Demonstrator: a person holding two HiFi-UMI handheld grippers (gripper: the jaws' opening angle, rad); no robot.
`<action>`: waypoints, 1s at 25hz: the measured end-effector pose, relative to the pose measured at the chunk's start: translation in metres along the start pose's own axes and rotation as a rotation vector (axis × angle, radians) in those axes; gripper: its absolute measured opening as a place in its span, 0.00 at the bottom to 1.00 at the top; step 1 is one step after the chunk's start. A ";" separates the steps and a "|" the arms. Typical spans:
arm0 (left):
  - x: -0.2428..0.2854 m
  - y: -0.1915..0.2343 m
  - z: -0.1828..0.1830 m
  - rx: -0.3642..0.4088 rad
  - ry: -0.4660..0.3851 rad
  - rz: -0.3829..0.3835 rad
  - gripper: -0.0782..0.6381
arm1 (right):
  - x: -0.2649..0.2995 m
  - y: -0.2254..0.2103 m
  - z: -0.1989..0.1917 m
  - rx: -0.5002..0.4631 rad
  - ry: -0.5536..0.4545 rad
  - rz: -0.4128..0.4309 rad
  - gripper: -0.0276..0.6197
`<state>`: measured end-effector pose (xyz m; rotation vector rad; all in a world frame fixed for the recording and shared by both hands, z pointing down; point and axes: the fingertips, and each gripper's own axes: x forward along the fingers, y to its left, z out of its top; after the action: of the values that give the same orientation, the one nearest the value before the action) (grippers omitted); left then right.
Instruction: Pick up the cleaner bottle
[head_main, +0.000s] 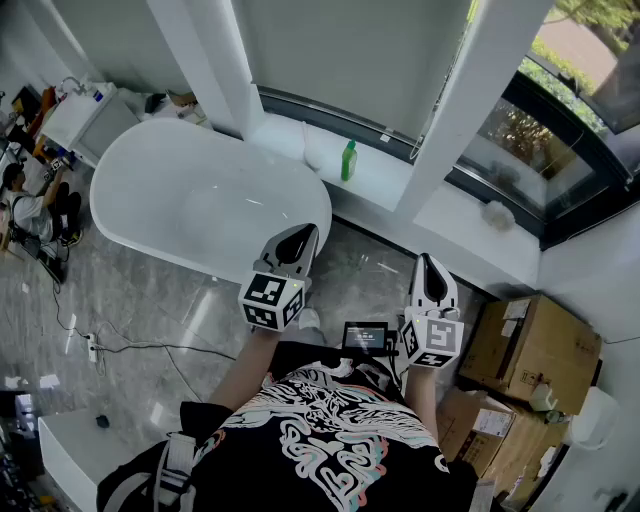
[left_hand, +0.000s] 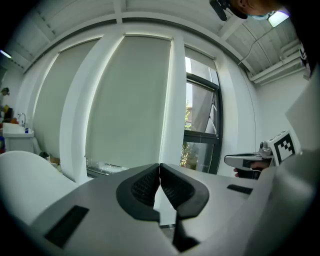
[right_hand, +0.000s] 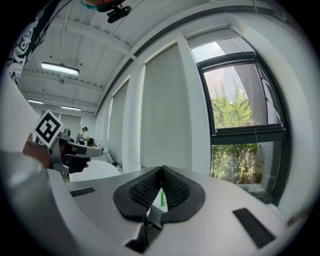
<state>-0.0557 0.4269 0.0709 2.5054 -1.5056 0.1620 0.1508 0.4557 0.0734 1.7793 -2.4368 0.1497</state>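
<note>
Cleaner bottle upright on window ledge (green, beyond the bathtub)

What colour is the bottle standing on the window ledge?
Green; the small green plastic bottle shows best in the head view.

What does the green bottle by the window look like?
The green bottle is small, slim and plastic-looking, narrowing to a cap on top. It stands upright, all alone, on the white window ledge behind the bathtub. Only the ledge touches it. Its label is too small to make out.
</note>
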 end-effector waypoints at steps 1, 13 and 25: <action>0.000 0.004 0.000 0.003 0.002 0.012 0.13 | 0.002 0.005 0.003 -0.007 -0.008 0.012 0.08; -0.006 -0.004 -0.001 0.052 0.010 0.052 0.13 | -0.007 0.017 0.002 0.021 -0.019 0.071 0.08; -0.004 -0.020 -0.008 0.093 0.002 0.068 0.13 | -0.007 0.018 -0.006 0.050 -0.021 0.125 0.09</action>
<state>-0.0393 0.4410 0.0750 2.5254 -1.6188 0.2510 0.1355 0.4686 0.0778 1.6550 -2.5822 0.2057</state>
